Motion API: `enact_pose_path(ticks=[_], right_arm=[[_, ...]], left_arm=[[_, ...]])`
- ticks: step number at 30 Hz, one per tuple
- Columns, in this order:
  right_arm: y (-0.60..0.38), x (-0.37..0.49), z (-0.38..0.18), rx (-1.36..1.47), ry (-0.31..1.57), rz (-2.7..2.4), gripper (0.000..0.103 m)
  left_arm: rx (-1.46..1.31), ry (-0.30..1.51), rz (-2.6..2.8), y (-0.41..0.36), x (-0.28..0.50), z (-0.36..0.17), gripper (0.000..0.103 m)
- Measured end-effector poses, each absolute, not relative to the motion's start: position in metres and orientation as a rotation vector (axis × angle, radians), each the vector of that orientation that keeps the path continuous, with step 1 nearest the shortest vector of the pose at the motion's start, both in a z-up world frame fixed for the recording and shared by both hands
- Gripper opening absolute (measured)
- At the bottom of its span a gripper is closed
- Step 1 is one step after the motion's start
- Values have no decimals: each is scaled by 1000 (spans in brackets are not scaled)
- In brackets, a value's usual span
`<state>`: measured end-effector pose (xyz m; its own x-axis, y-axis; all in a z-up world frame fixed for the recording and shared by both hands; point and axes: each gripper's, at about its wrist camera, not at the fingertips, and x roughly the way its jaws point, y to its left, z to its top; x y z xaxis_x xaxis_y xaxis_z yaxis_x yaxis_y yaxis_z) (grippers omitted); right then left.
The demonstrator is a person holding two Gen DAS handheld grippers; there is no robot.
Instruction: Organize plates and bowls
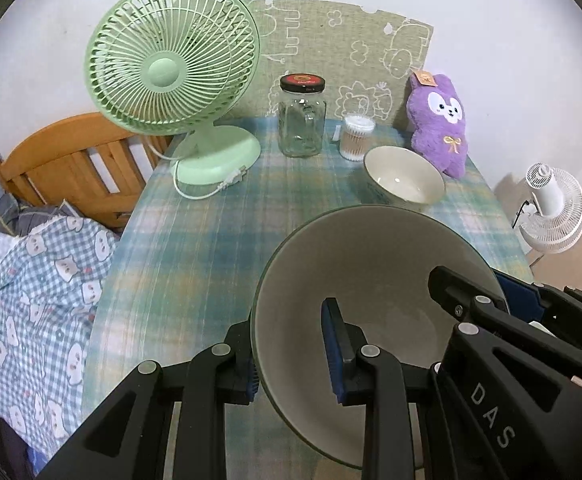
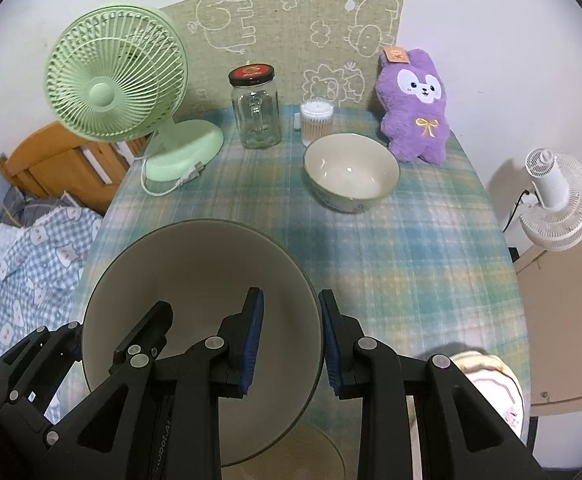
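1. Large bowl point(image 1: 375, 276): cream inside, dark rim, held above the near part of the table point(image 1: 219, 248). It appears lifted and tilted rather than set down; its base is hidden.
2. Left gripper point(image 1: 293, 354): its fingers straddle the large bowl's left rim, one pad outside and one inside. The jaws stand narrow on the wall, seemingly gripping it.
3. Right gripper point(image 2: 291, 338): set likewise on the opposite rim, one pad inside, one outside. A slight gap may remain at the outer pad, so a firm hold cannot be confirmed.
4. Small bowl point(image 2: 351, 170): upright on the checked cloth at the far right, just in front of the purple plush point(image 2: 415, 108) and near the cotton swab tub point(image 2: 317, 120). It is well apart from the large bowl.
5. Plate point(image 2: 495, 384): a pale patterned rim shows at the table's near right edge, partly hidden.
6. Other stock: green fan point(image 1: 171, 68), glass jar point(image 1: 301, 120).
7. Progress, as judged: early to middle. Nothing is stacked yet. The large bowl is in transit; the small bowl and plate await grouping.
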<state>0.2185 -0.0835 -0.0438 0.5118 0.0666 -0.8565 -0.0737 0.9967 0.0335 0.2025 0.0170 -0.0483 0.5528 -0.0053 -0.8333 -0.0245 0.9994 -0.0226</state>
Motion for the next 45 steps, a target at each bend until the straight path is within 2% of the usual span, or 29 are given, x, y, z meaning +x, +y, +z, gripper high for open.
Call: enact_pose_path(ticks=[20, 34, 45], right_arm=[[-109, 148, -82, -43, 1103, 118, 31], [-109, 136, -110, -20, 1174, 137, 31], [-106, 137, -113, -58, 1153, 130, 31]], left_arm=[[-64, 1066, 45, -10, 128, -88, 25], [-62, 1123, 75, -10, 116, -110, 25], [-90, 1145, 67, -6, 120, -117, 25]])
